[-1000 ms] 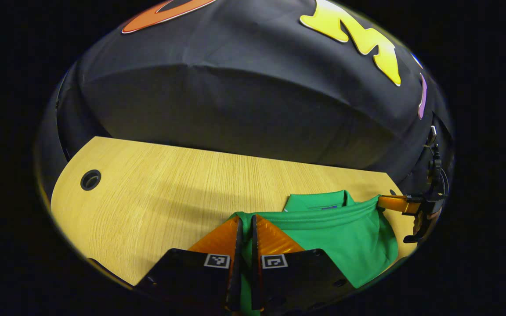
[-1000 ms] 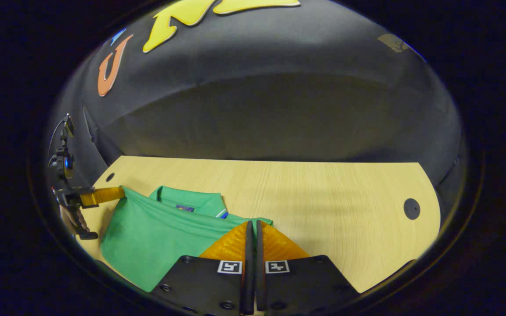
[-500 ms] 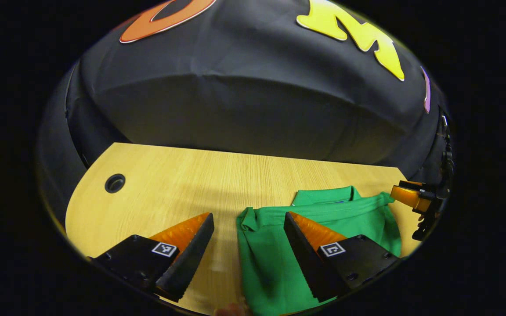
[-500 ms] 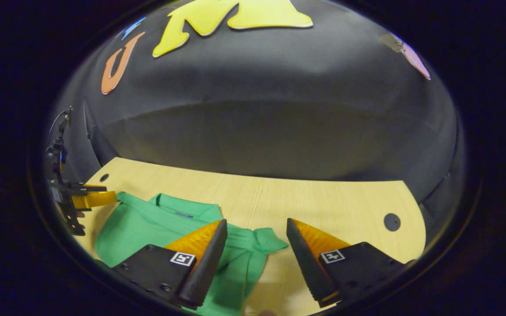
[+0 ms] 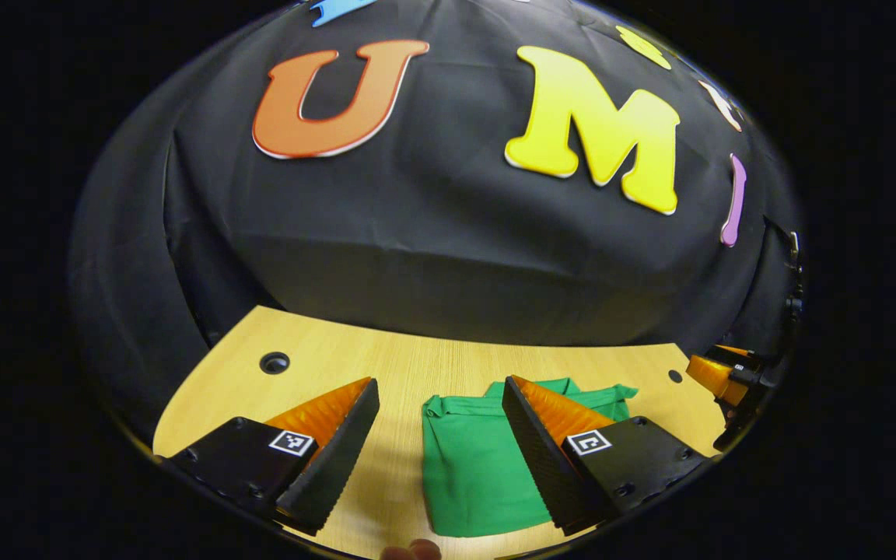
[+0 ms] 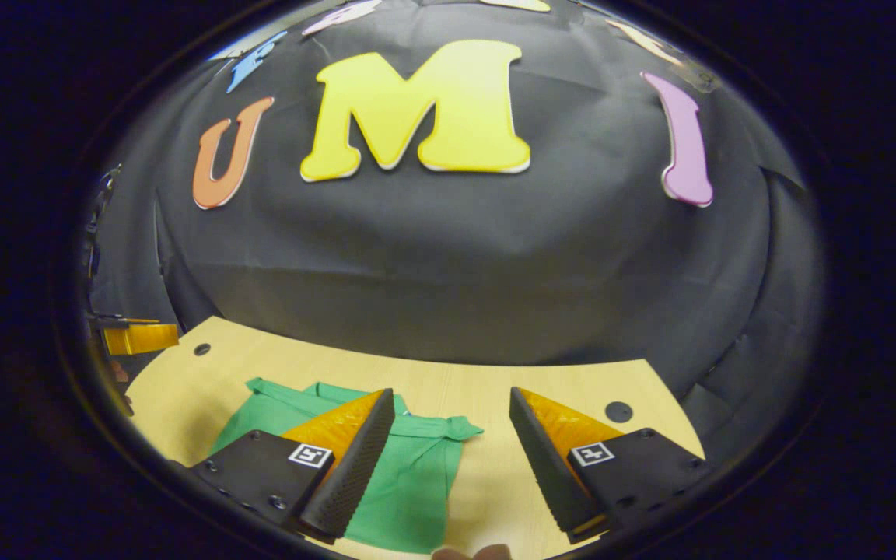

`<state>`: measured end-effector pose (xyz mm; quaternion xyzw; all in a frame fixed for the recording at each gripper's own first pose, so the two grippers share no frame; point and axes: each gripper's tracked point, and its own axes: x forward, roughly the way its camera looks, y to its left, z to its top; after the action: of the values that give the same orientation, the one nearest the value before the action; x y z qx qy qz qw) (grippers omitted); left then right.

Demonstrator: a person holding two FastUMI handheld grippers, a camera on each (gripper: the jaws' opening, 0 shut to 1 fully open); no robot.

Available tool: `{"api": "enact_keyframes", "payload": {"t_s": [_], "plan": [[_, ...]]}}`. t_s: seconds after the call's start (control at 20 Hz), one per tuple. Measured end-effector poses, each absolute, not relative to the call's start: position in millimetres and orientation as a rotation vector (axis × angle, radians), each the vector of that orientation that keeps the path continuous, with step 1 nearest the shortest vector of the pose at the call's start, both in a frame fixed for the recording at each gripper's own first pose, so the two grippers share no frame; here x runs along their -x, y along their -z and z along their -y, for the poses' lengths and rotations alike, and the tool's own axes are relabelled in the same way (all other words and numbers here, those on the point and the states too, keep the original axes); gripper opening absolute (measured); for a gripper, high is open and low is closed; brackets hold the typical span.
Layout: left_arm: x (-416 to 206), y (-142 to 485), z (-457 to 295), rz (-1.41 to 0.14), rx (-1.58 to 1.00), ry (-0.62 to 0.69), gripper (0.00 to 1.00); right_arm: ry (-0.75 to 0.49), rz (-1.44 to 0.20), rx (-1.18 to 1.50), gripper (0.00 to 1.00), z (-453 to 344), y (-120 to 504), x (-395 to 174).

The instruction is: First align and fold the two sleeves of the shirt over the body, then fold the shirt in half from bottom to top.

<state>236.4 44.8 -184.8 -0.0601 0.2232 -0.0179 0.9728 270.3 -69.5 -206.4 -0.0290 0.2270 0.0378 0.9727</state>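
Note:
The green shirt [image 5: 479, 459] lies folded into a compact rectangle on the wooden table [image 5: 323, 369]; in the right gripper view the shirt [image 6: 409, 482] sits low and left of centre. My left gripper [image 5: 440, 389] hangs open above the table, its right finger over the shirt's near part. My right gripper [image 6: 452, 400] is open too, raised, with its left finger over the shirt. Nothing sits between either pair of fingers. The right gripper [image 5: 716, 377] appears at the far right of the left gripper view. The left gripper [image 6: 137, 338] shows at the left edge of the right gripper view.
The table has a round cable hole near each end [image 5: 274, 362] [image 6: 617, 411]. The black booth wall rises just behind the table's far edge. Fingertips of a hand [image 5: 411, 551] peek in at the bottom.
One second ago both grippers were shut on the shirt's folded-over hem. They opened, let it go, then lifted and pulled back; the shirt now lies flat, folded in half.

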Motion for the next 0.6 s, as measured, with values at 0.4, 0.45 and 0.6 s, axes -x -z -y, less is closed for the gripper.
{"api": "enact_keyframes", "payload": {"t_s": [0.4, 0.45, 0.6], "plan": [[-125, 37, -11, -0.182, 0.042, 0.044, 0.98, -0.069, -0.211, 0.053, 0.95, 48, 59, -162], [-104, 23, -9, -0.153, 0.036, 0.041, 0.98, -0.070, -0.182, 0.046, 0.92, 45, 44, -147], [-57, -6, 5, -0.101, 0.051, 0.047, 0.98, -0.064, -0.106, 0.046, 0.92, 36, 7, -109]]}}
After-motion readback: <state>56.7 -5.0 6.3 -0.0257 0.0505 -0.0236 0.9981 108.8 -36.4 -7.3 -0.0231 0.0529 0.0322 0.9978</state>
